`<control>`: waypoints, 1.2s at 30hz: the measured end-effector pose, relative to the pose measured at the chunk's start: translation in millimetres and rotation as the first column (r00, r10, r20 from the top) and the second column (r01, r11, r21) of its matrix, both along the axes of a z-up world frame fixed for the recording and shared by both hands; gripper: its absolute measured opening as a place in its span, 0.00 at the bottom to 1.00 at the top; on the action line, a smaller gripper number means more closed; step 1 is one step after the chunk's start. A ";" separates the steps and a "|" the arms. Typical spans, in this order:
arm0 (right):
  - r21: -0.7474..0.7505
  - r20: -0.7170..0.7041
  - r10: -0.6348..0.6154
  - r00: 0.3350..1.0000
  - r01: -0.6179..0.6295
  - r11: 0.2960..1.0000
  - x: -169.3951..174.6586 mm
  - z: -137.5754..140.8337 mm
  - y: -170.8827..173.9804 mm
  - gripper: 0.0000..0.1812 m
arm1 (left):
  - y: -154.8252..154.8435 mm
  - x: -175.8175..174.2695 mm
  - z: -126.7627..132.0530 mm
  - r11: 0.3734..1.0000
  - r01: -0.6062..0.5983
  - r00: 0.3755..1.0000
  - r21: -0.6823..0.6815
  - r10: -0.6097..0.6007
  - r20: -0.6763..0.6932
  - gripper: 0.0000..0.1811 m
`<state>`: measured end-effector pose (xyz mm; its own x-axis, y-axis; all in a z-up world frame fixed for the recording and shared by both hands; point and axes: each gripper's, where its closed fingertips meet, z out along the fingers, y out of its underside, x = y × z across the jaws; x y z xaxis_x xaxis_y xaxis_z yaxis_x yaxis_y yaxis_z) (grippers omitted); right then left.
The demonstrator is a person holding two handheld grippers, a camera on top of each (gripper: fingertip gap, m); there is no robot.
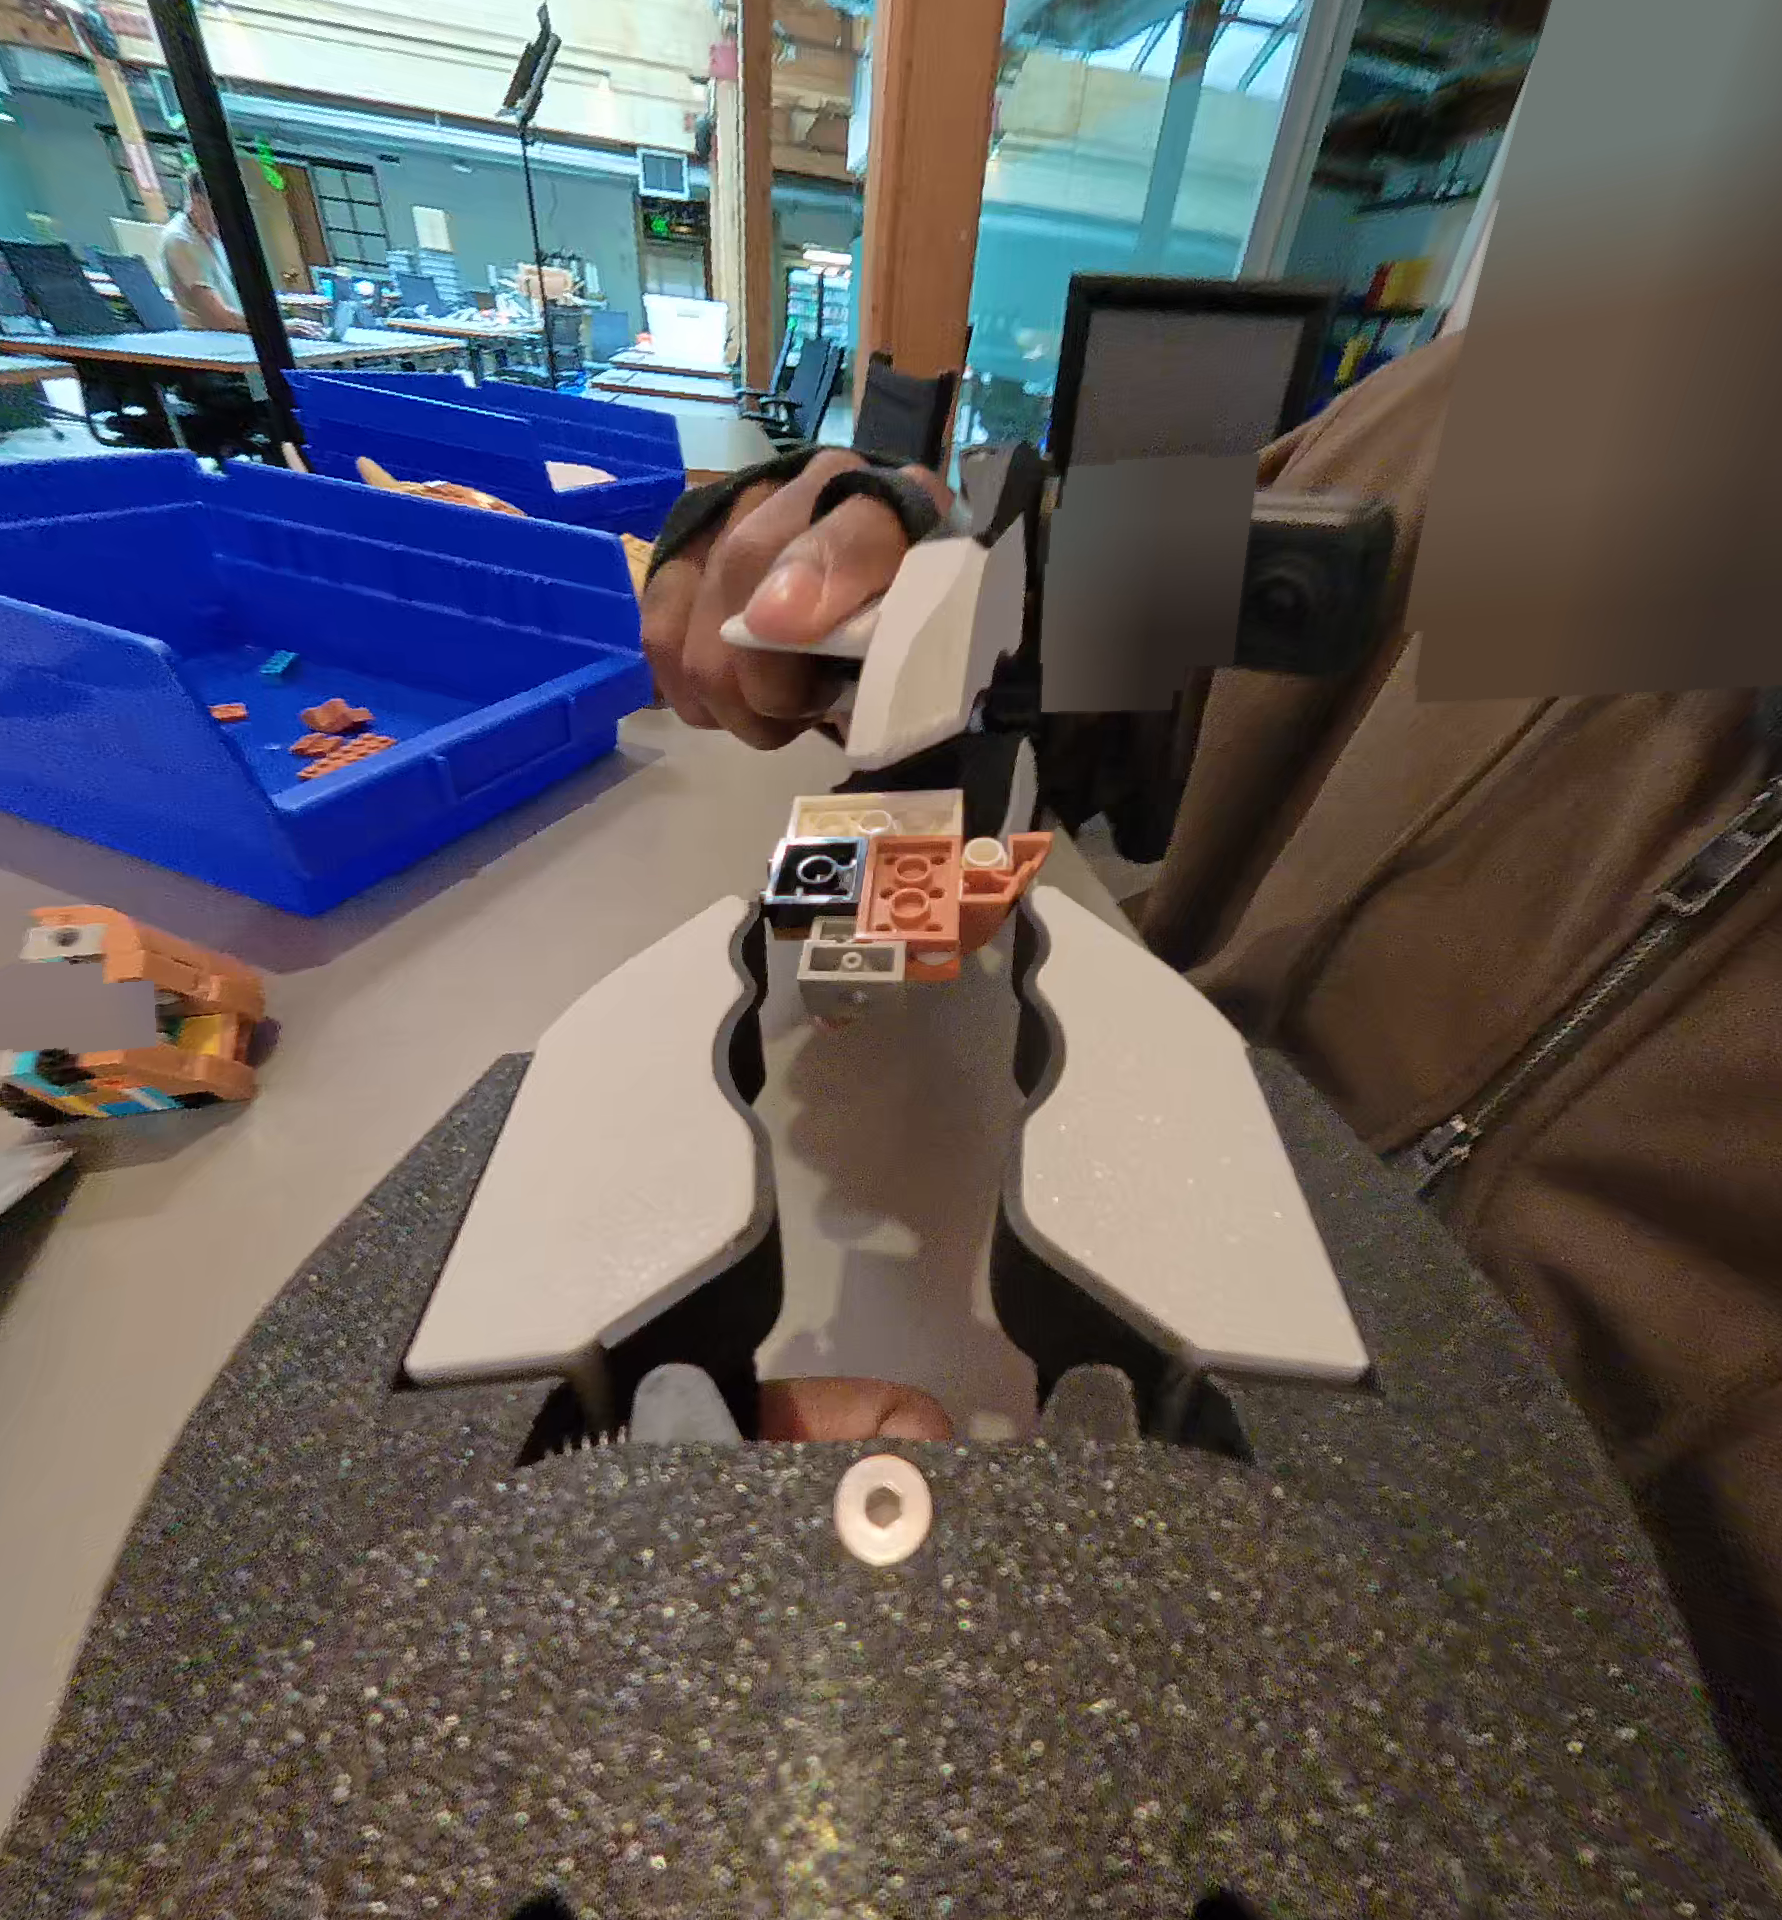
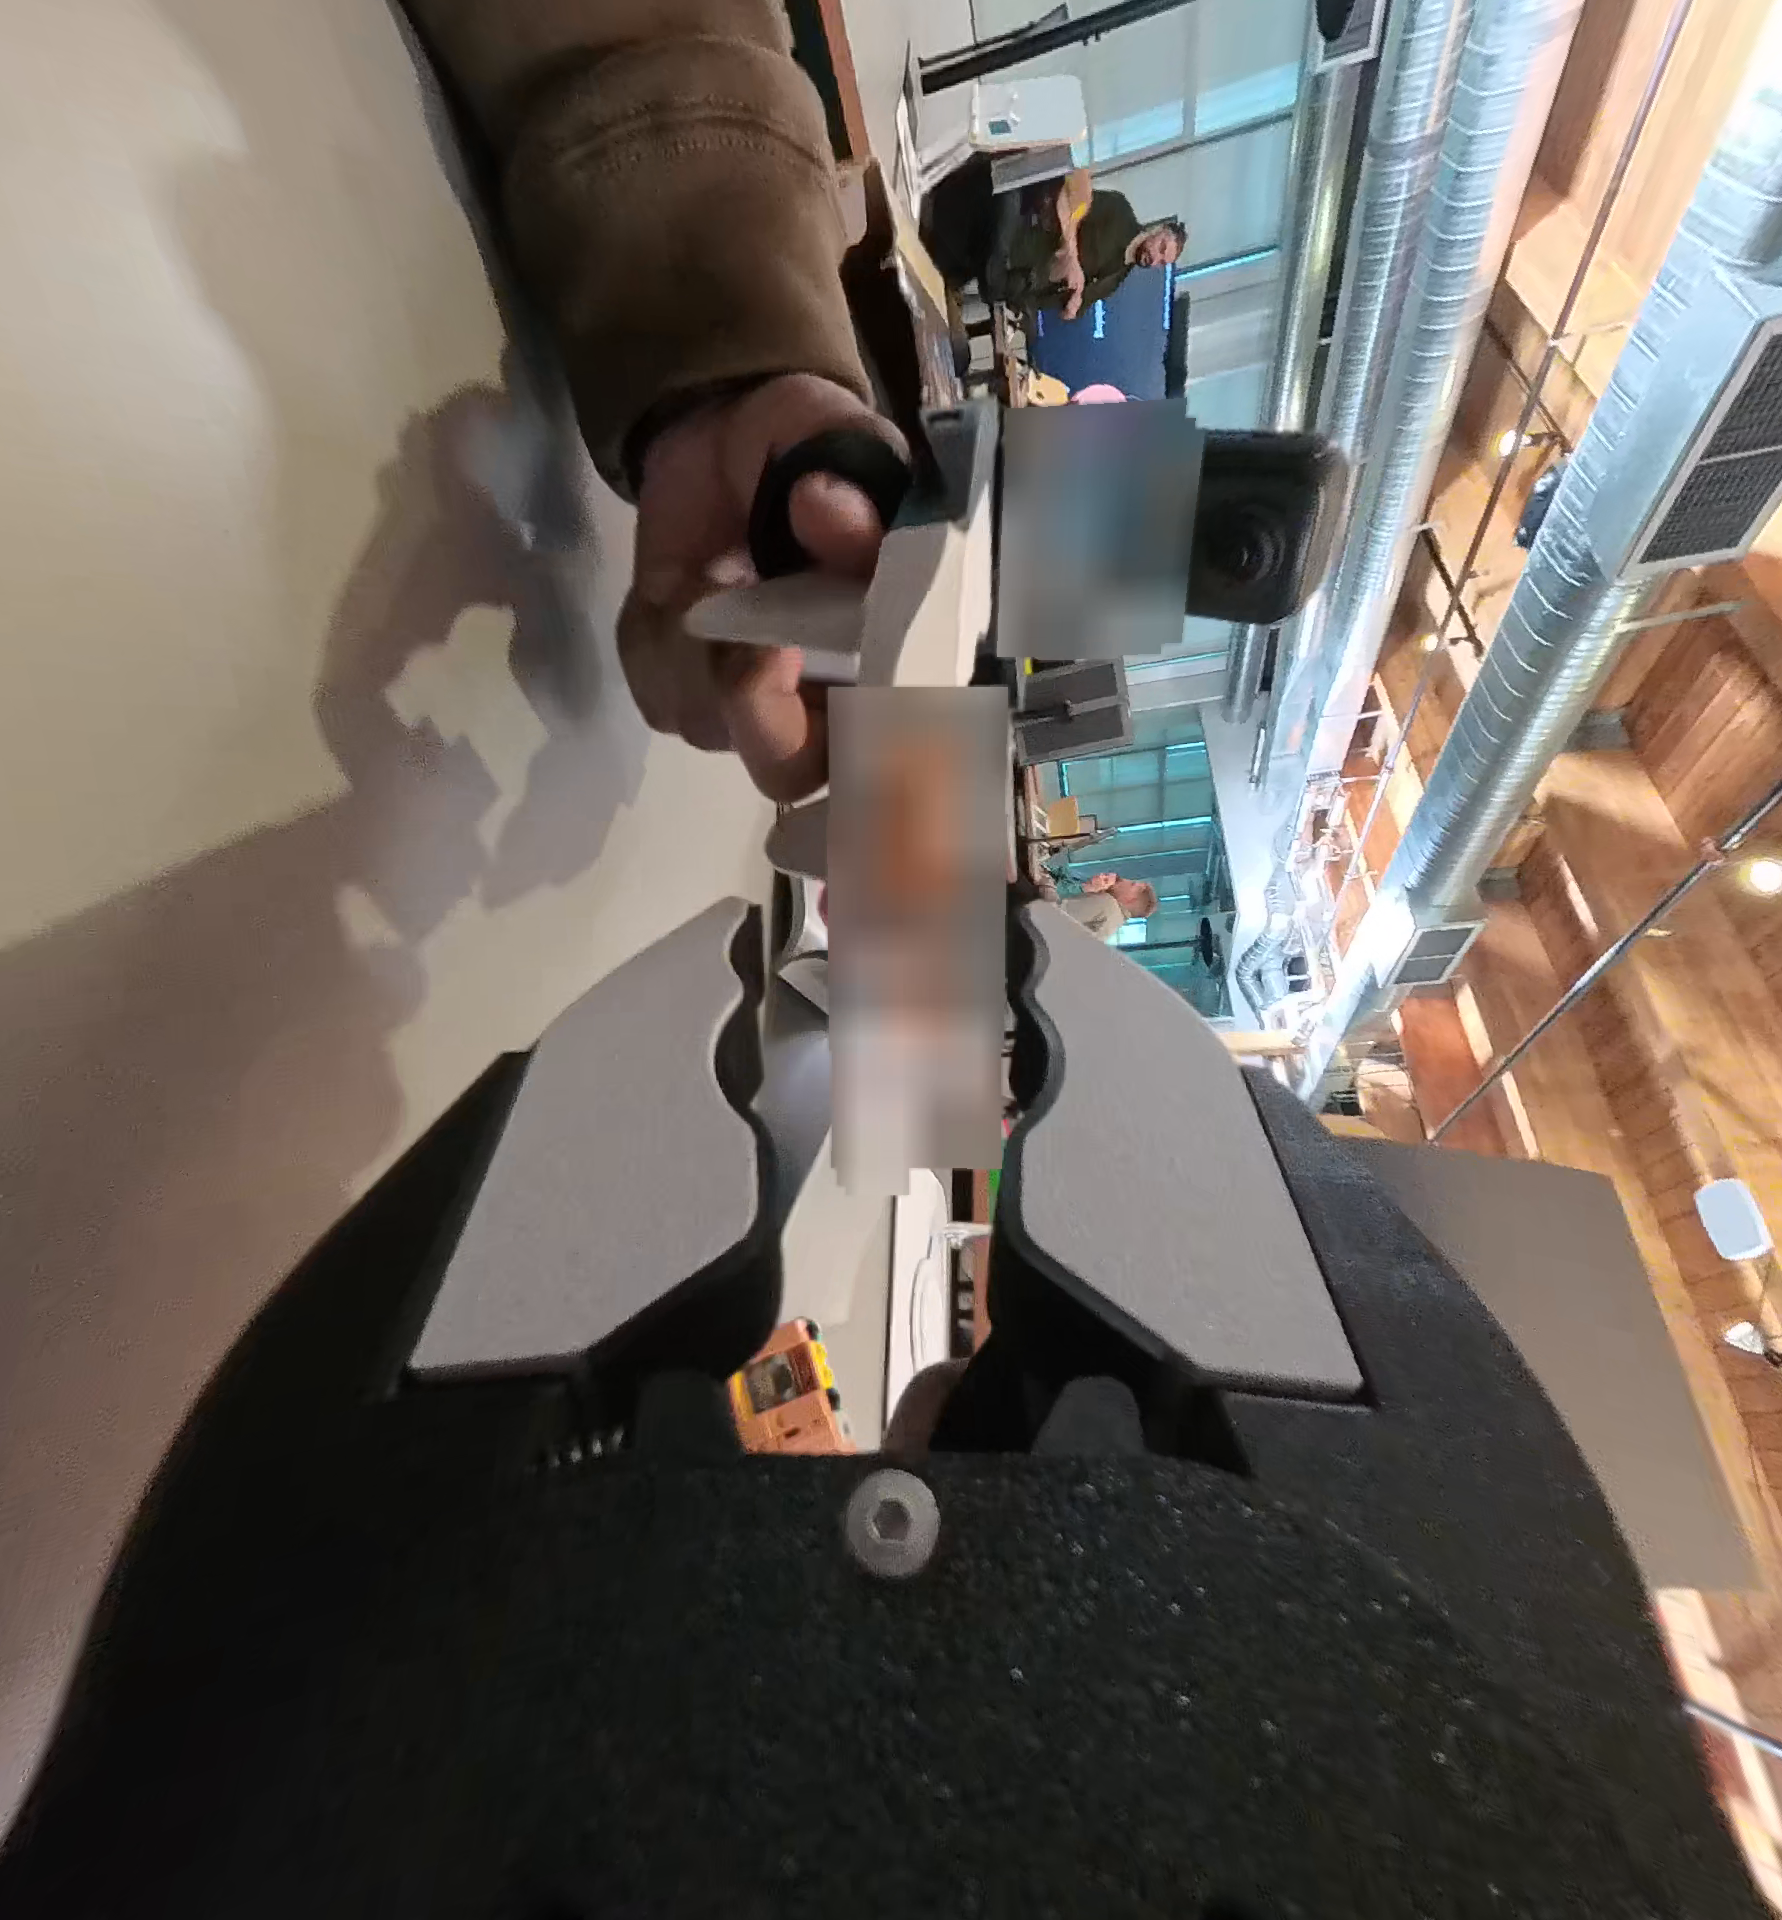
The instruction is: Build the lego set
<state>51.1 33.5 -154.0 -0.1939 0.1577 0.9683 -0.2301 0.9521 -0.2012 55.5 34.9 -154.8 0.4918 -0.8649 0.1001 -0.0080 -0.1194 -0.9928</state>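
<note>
**Brick cluster held up between both grippers**

- Left gripper (image 1: 885, 914): fingers set a modest way apart, tips flanking a small brick cluster (image 1: 892, 899). Black brick at left touches or nearly touches the left tip; orange slope piece at right sits against the right tip. Looks clamped, lifted clear of the table (image 1: 243, 1299).
- Cluster make-up: cream brick on top, black brick at left, orange plate in the middle, grey brick below, orange wedge with a small white stud at right. Undersides face the camera.
- Right gripper (image 1: 928, 665), seen from the left wrist: white fingers come down onto the cluster from above, a hand (image 1: 762, 613) around its handle. Whether its tips close on the cluster is hidden.
- Right wrist view: own fingers a modest way apart, but a mosaic patch covers the gap between the tips; grip cannot be told. The other gripper (image 2: 814, 644) and a hand (image 2: 752, 582) in a brown sleeve (image 2: 679, 208) face it.
- On the table, left: partly built orange model (image 1: 139, 1018), lying tilted.
- Behind it: blue bin (image 1: 274, 810) with a few loose orange pieces (image 1: 331, 738) and a teal one. A second blue bin (image 1: 492, 436) farther back.
- Brown zip jacket (image 1: 1541, 1039) at right.
</note>
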 end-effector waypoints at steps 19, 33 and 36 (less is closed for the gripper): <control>-0.557 0.333 0.149 0.931 0.066 0.828 -2.1 -12.1 -3.9 0.09 | 1.1 -7.9 -10.4 0.984 -0.082 0.978 0.160 0.110 -0.180 0.28; -0.780 0.452 0.271 0.850 0.230 0.582 -7.7 -16.3 -0.8 0.09 | 0.1 -5.0 -13.9 0.980 -0.086 0.972 0.177 0.122 -0.203 0.10; -0.746 0.454 0.226 0.862 0.229 0.625 -8.8 -17.5 4.4 0.15 | 2.8 -8.1 -8.9 0.989 -0.110 0.985 0.098 0.121 -0.121 0.09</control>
<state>42.3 37.9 -171.5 -0.5693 0.7781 0.2654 0.1113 0.3927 -0.9129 47.3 37.8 -163.7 0.5925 -0.8043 -0.0455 -0.1257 -0.0365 -0.9914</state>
